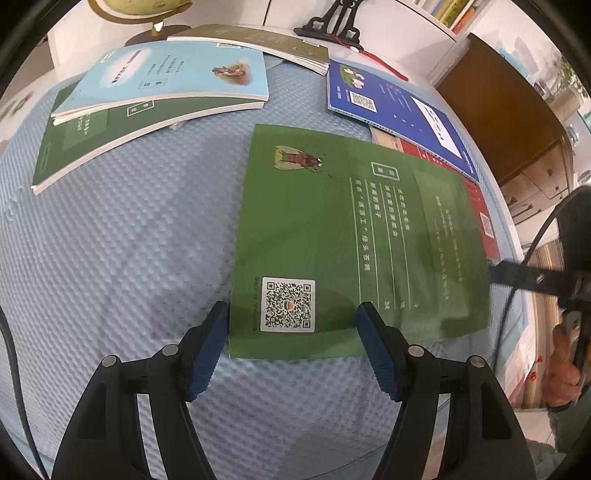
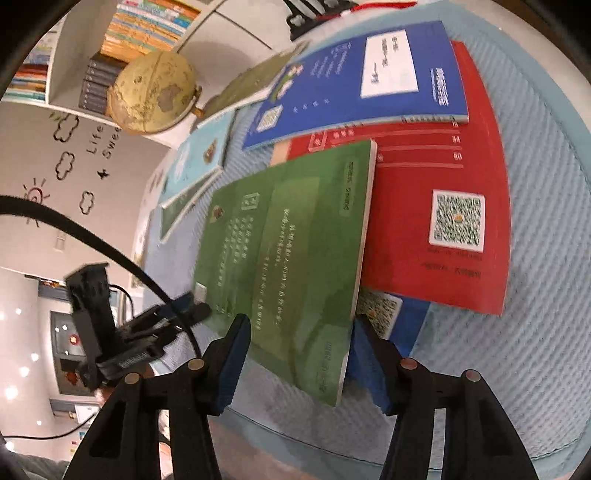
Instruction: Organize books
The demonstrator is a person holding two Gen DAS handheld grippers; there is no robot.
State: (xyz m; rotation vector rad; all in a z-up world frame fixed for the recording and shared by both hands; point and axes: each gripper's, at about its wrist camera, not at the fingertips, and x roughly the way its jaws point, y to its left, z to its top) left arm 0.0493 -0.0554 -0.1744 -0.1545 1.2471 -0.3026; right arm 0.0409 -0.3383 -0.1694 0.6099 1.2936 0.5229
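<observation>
A green book (image 1: 332, 229) with a fly picture and a QR code lies on the blue textured mat (image 1: 122, 251). My left gripper (image 1: 292, 310) is open, its fingers straddling the book's near corner without pressing it. In the right wrist view the same green book (image 2: 288, 251) tilts up along its right edge, over a red book (image 2: 436, 184). My right gripper (image 2: 303, 321) is open around the book's near corner, one pad in front of the cover and the other behind the raised edge. From the left wrist view the right gripper (image 1: 517, 275) meets the book's right edge.
A light blue book (image 1: 173, 74) rests on another green book (image 1: 81, 147) at the back left. An olive book (image 1: 266, 40) and a blue book (image 1: 399, 110) lie further back. A globe (image 2: 155, 92), a black stand (image 1: 332, 22) and bookshelves (image 2: 147, 22) line the rear.
</observation>
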